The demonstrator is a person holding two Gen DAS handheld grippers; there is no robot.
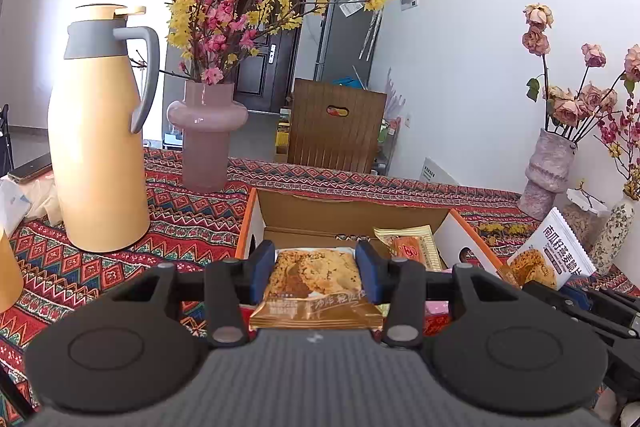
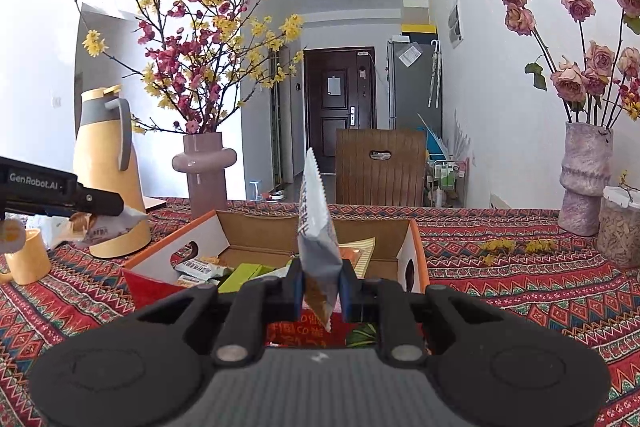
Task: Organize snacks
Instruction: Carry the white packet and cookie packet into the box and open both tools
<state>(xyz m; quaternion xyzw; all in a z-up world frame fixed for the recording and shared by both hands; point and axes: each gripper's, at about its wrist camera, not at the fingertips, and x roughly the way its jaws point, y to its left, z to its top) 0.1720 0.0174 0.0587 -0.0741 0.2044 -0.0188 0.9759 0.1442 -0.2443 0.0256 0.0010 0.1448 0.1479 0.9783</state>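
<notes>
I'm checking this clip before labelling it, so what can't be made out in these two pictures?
- Left wrist view: the near floor of the cardboard box, hidden behind the left gripper and its cookie packet.
- Right wrist view: the white packet in the right gripper is edge-on, print unreadable.
- Right wrist view: small packets in the box, labels too small.

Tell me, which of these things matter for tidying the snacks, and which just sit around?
Part of the job:
- cookie packet in the left tongs
- white snack packet in the right tongs
- cardboard box

Just lying about:
- yellow thermos jug
- pink vase
- yellow mug
</notes>
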